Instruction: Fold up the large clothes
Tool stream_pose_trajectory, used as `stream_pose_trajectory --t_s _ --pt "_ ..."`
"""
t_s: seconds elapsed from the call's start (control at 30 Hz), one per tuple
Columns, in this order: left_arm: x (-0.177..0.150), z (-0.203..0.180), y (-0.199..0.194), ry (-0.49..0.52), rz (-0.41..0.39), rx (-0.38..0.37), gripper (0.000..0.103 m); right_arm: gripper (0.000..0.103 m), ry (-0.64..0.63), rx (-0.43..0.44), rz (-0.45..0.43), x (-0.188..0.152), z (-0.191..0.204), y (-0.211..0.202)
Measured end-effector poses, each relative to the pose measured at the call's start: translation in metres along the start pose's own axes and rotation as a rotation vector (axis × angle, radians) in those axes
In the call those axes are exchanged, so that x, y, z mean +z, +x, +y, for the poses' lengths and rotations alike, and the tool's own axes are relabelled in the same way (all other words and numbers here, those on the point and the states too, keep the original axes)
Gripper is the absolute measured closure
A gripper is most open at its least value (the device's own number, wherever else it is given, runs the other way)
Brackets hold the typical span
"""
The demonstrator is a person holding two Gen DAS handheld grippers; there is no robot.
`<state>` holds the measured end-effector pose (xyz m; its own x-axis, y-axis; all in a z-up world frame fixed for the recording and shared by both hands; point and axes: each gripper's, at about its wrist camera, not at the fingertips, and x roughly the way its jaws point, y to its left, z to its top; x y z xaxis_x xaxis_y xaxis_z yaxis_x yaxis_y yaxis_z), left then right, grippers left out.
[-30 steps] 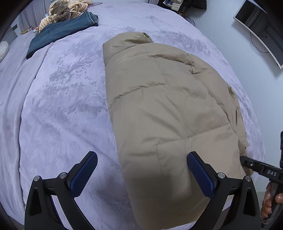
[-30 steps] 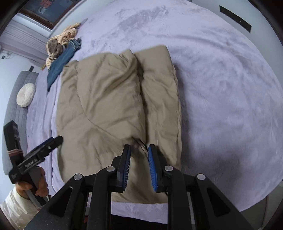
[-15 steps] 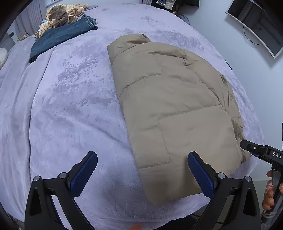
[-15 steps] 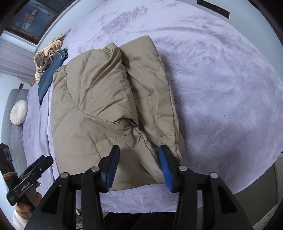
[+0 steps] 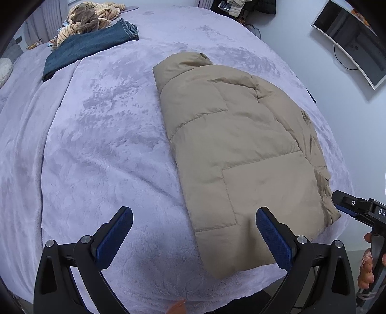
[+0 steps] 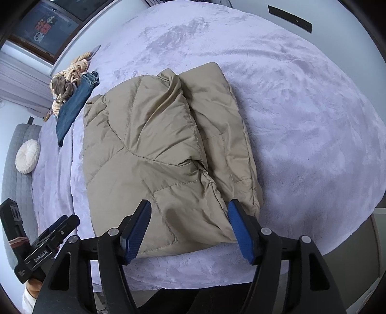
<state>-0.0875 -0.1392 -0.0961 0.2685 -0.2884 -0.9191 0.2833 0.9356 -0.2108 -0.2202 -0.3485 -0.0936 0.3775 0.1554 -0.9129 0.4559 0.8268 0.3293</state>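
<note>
Both jaws spread, holding nothing. Puffy jacket half-folded on bed. Risk: padded layers spring back open, slippery fabric slides when right gripper regrasps hem.

The puffer jacket is plain tan — stitched seams divide it into quilted panels, with a faint sheen in the right wrist view. It lies on a pale lilac blanket of plush pile, mottled with darker brushed streaks. The jeans are dark blue denim. The knotted bundle beside them is striped cream and brown. Both tongs, the left tongs and the right tongs, are black with textured blue pads. A round cushion is white — the sofa under it grey, quilted in squares.
</note>
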Motion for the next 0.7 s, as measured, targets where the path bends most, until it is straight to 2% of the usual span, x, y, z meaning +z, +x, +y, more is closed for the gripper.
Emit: stream_pose_trajectory --t_s 0.2,0.23,0.27,0.43,0.7 --pt "0.021 0.0 0.017 -0.058 0.035 0.031 0.001 0.03 -0.041 0.032 0.038 0.036 0.001 0.006" --pt "0.025 0.0 0.019 -0.068 0.04 0.028 0.001 0.028 -0.048 0.034 0.044 0.042 0.001 0.008" --pt "0.029 -0.001 0.021 -0.076 0.044 0.026 0.001 0.021 -0.056 0.038 0.051 0.05 0.0 0.011" --pt "0.049 -0.006 0.035 -0.097 0.063 0.043 0.001 0.02 -0.067 0.038 0.063 0.081 -0.01 0.02" --pt "0.064 -0.018 0.06 -0.124 0.089 0.01 0.001 0.017 -0.08 0.046 0.116 0.108 -0.032 0.044"
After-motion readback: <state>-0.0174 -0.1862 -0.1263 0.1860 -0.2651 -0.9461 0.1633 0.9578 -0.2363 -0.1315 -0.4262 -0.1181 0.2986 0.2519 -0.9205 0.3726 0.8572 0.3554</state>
